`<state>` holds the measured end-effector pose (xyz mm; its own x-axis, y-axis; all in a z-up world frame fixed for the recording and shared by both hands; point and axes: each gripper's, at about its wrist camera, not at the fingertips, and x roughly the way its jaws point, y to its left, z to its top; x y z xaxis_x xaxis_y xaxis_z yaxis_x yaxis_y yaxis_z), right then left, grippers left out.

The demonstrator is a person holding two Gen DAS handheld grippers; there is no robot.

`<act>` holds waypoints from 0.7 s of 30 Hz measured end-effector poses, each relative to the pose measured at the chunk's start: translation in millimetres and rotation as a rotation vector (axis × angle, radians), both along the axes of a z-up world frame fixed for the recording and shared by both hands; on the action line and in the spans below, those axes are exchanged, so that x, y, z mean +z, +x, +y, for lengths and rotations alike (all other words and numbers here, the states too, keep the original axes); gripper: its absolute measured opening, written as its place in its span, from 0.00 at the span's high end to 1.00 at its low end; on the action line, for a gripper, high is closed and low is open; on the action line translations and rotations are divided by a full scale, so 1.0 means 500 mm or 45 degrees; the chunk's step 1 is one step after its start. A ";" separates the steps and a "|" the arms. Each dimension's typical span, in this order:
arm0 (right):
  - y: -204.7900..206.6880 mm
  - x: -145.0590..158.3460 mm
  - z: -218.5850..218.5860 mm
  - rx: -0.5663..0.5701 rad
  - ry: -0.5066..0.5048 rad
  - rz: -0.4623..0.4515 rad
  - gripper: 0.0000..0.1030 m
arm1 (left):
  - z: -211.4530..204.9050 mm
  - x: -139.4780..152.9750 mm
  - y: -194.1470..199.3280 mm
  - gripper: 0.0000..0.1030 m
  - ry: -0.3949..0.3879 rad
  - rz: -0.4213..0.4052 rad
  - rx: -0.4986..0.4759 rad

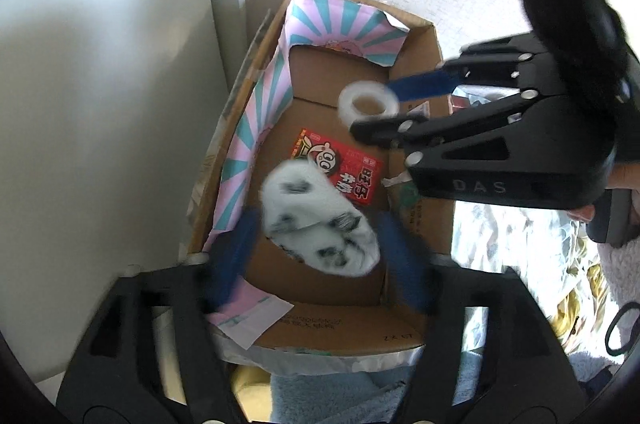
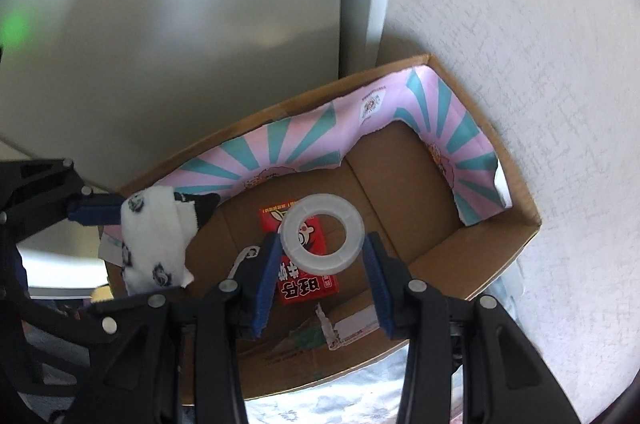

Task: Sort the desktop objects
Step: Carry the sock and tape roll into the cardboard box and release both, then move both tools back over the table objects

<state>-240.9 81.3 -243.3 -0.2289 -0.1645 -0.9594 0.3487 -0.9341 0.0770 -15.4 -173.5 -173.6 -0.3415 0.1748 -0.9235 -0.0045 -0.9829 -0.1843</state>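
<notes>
An open cardboard box [image 1: 416, 224] [image 2: 500, 256] with pink and teal paper lining stands against the wall. A red snack packet [image 1: 340, 170] [image 2: 308, 276] lies on its floor. My left gripper [image 1: 320, 236] is open over the box, with a white patterned sock [image 1: 316, 220] [image 2: 154, 244] blurred between its blue pads, seemingly falling loose. My right gripper [image 2: 324, 248] [image 1: 374, 104] is over the box with a clear tape roll [image 2: 323, 237] [image 1: 366, 103] between its pads; they stand close to the roll, and it looks loose.
White wall and a door frame [image 2: 360, 4] stand behind the box. A patterned cloth [image 1: 520, 264] and a blue towel [image 1: 328, 396] lie beside and in front of the box.
</notes>
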 end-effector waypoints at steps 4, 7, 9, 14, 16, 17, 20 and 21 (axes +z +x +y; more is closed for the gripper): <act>-0.002 -0.011 0.009 -0.046 -0.111 -0.089 0.13 | 0.000 0.014 0.008 0.00 -0.022 0.051 0.012; 0.006 0.002 0.014 -0.068 -0.089 0.002 0.01 | -0.005 0.013 0.010 0.00 -0.011 0.067 0.022; 0.007 0.010 0.024 -0.105 -0.086 0.019 0.01 | -0.010 0.018 0.016 0.00 0.025 0.089 0.036; 0.014 0.033 0.047 -0.154 -0.100 0.050 0.00 | -0.005 0.035 0.019 0.00 -0.009 0.125 0.038; 0.022 0.042 0.049 -0.158 -0.092 0.062 0.00 | -0.002 0.041 0.018 0.00 -0.028 0.130 0.037; 0.027 0.047 0.050 -0.155 -0.090 0.070 0.00 | -0.001 0.045 0.019 0.00 -0.032 0.133 0.040; 0.043 0.060 0.058 -0.150 -0.099 0.096 0.00 | 0.004 0.054 0.022 0.00 -0.033 0.141 0.055; 0.049 0.063 0.062 -0.159 -0.107 0.101 0.00 | 0.005 0.057 0.024 0.00 -0.031 0.144 0.056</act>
